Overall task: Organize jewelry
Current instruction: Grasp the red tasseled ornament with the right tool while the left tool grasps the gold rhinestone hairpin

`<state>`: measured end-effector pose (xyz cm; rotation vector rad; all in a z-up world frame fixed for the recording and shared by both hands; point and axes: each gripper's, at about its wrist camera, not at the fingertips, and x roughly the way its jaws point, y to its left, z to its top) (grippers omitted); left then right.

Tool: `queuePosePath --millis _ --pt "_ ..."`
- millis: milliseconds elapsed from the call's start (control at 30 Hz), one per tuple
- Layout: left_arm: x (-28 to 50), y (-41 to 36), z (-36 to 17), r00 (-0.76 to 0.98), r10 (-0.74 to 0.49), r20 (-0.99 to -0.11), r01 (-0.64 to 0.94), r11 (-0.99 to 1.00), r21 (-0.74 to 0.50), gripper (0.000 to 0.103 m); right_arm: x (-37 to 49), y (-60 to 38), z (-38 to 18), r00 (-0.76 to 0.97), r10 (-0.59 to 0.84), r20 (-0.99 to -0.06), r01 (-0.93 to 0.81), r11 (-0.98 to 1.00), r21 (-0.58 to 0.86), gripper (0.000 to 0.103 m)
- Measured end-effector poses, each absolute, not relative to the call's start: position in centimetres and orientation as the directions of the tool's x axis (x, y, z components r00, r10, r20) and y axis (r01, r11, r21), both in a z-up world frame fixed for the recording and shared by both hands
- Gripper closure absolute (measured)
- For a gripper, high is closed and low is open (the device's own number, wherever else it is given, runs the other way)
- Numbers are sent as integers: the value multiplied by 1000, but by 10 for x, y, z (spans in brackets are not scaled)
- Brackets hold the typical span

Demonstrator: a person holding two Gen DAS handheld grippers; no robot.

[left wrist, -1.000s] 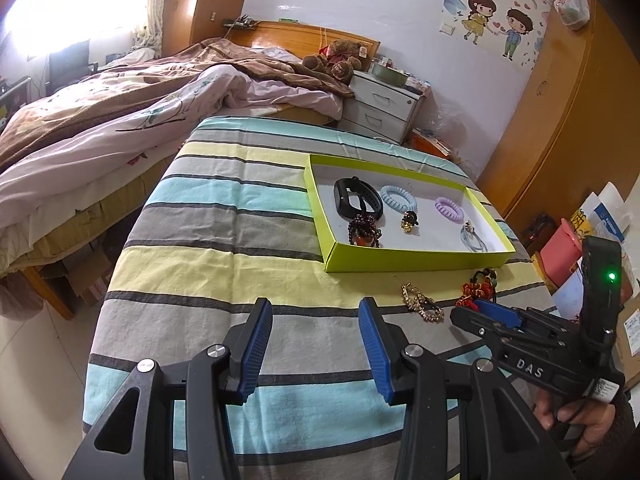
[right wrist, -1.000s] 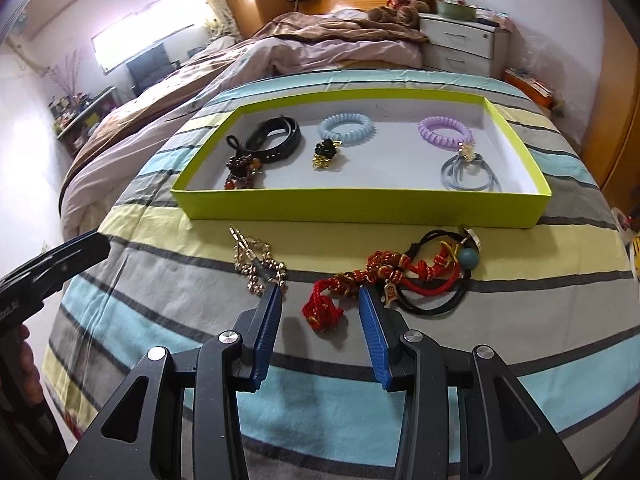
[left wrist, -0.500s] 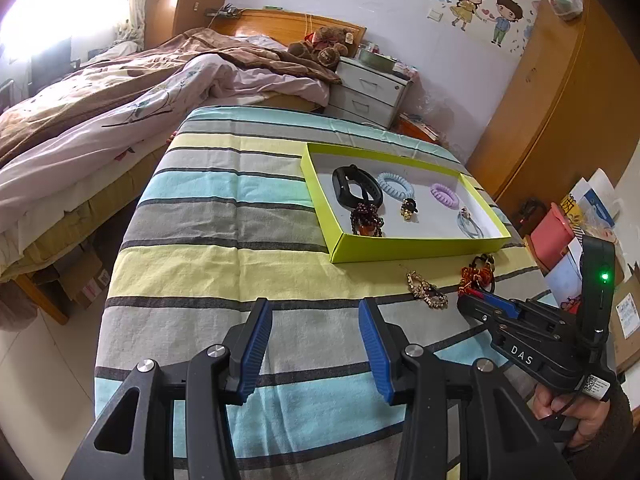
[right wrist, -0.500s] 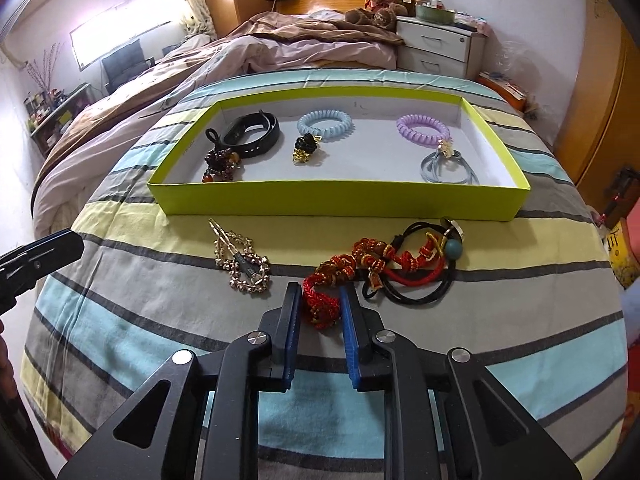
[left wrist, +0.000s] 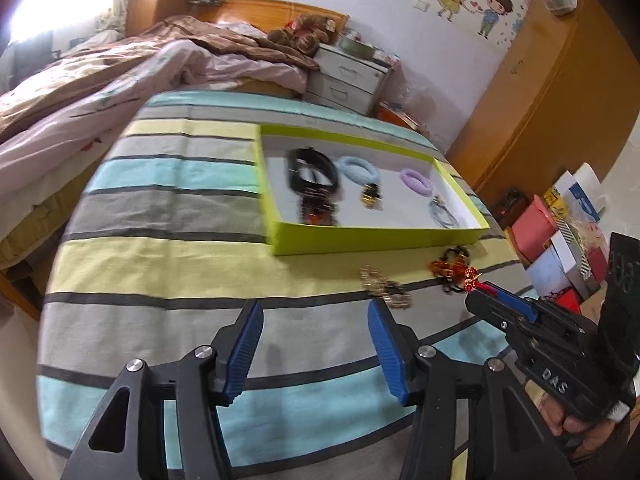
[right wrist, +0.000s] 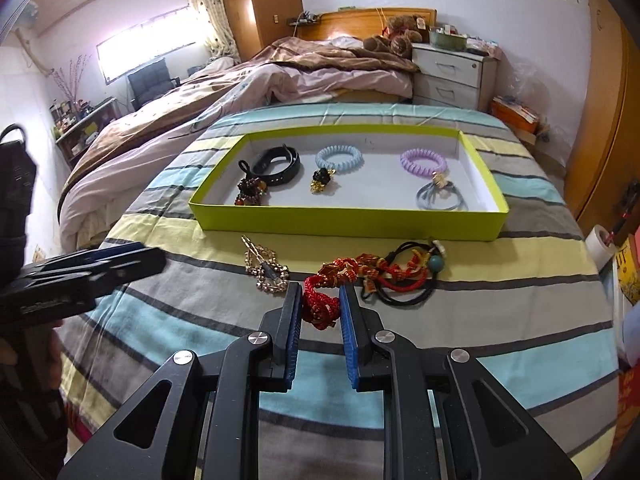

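Note:
A lime-green tray [right wrist: 344, 222] on the striped bed cover holds a black band [right wrist: 280, 164], a blue coil tie [right wrist: 339, 158], a purple coil tie [right wrist: 423, 160], a grey hair tie [right wrist: 440, 198] and bead pieces. In front of it lie a gold beaded clip [right wrist: 266, 268], a red braided cord [right wrist: 316, 308] and a black tie with a teal bead [right wrist: 434, 262]. My right gripper [right wrist: 320, 288] is shut on the tassel end of the red cord. To its left, my left gripper [left wrist: 314, 306] hovers over bare cover with its jaws opening and nothing between them.
The striped cover [right wrist: 460, 364] drops off at the near and right edges. Boxes and bags [left wrist: 560, 232] crowd the floor on the right. A rumpled quilt [right wrist: 248, 92] lies behind the tray, with a white nightstand [right wrist: 452, 76] beyond it.
My right jaws closed from wide apart onto the red cord's tassel end and rose a little with it. My left jaws spread wider and that hand shifted, blurring its view.

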<state>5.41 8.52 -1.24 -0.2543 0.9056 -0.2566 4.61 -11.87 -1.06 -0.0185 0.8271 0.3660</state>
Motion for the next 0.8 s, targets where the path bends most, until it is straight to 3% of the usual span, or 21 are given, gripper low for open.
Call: queuePosePath --millis 267,600,800 --pt "77 32 -24 558 -287 -778 122 957 -265 48 41 -138 -1 640 333 -693 -352 928 121 84" --pt "99 -4 -33 561 -104 -821 55 995 -89 48 47 -161 -1 643 375 -668 -365 917 162 84" --pt "102 -14 -34 558 -55 -828 58 998 -27 47 51 -166 -2 639 397 -659 -383 907 175 84"
